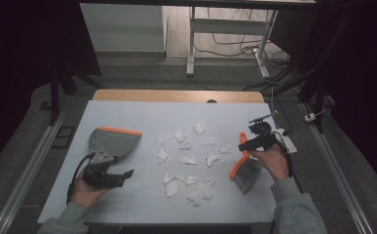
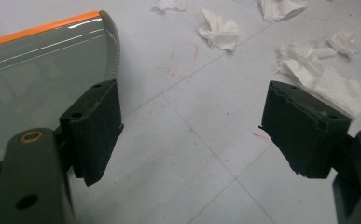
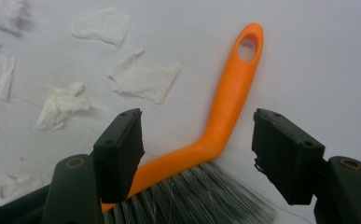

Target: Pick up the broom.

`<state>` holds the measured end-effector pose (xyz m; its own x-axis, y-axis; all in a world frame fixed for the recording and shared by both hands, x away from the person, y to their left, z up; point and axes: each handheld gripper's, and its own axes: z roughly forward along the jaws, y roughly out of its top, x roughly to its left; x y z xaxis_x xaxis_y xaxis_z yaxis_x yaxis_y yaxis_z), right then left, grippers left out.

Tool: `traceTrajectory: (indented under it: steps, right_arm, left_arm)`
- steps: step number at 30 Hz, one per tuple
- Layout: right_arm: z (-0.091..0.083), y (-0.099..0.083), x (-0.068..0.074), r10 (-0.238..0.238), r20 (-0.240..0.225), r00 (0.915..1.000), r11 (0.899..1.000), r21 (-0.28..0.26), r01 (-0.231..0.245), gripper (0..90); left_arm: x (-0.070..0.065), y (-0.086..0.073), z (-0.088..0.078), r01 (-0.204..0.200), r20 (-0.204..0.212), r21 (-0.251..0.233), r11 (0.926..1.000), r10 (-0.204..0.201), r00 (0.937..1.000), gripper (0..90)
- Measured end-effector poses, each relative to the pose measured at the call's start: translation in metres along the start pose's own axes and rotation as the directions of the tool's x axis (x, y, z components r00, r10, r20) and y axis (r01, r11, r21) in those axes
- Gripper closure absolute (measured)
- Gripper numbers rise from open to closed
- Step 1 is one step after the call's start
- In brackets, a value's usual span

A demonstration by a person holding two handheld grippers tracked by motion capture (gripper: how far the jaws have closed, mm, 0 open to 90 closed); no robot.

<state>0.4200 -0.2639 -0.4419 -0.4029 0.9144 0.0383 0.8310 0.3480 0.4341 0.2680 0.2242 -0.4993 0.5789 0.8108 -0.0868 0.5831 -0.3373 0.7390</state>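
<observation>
A hand brush (image 1: 244, 168) with an orange handle (image 3: 229, 98) and grey bristles (image 3: 192, 196) lies flat at the right of the white table. My right gripper (image 1: 252, 142) hovers over its handle; its jaws stand apart on either side of the bend of the handle without touching it (image 3: 197, 154). A grey dustpan (image 1: 112, 141) with an orange lip (image 2: 38, 29) rests at the left. My left gripper (image 1: 122, 176) stands open just in front of the dustpan, with bare table between its jaws (image 2: 192, 144). Several crumpled tissue scraps (image 1: 188, 158) are scattered across the middle.
The white table sheet (image 1: 142, 114) ends near the front, with a wooden strip (image 1: 176, 95) at the back. Cables (image 1: 286, 141) lie by the right table edge. Table legs (image 1: 191, 44) and floor cables stand beyond. Tissue scraps (image 2: 220, 32) lie close ahead of the left gripper.
</observation>
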Motion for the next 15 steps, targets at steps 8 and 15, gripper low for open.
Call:
traceTrajectory:
  steps: [8, 15]
  right_arm:
    - [0.021, 0.006, -0.015, 0.109, 0.039, 0.9933, 0.989, 0.093, -0.112, 34.3]
    - [0.033, 0.007, -0.015, 0.139, 0.073, 0.9876, 0.976, 0.160, -0.149, 35.0]
  left_arm:
    - [-0.002, -0.001, -0.002, -0.001, -0.004, -0.005, 1.0000, 0.001, 1.0000, 21.0]
    - [-0.002, -0.001, -0.001, -0.003, -0.003, -0.001, 1.0000, 0.003, 1.0000, 21.1]
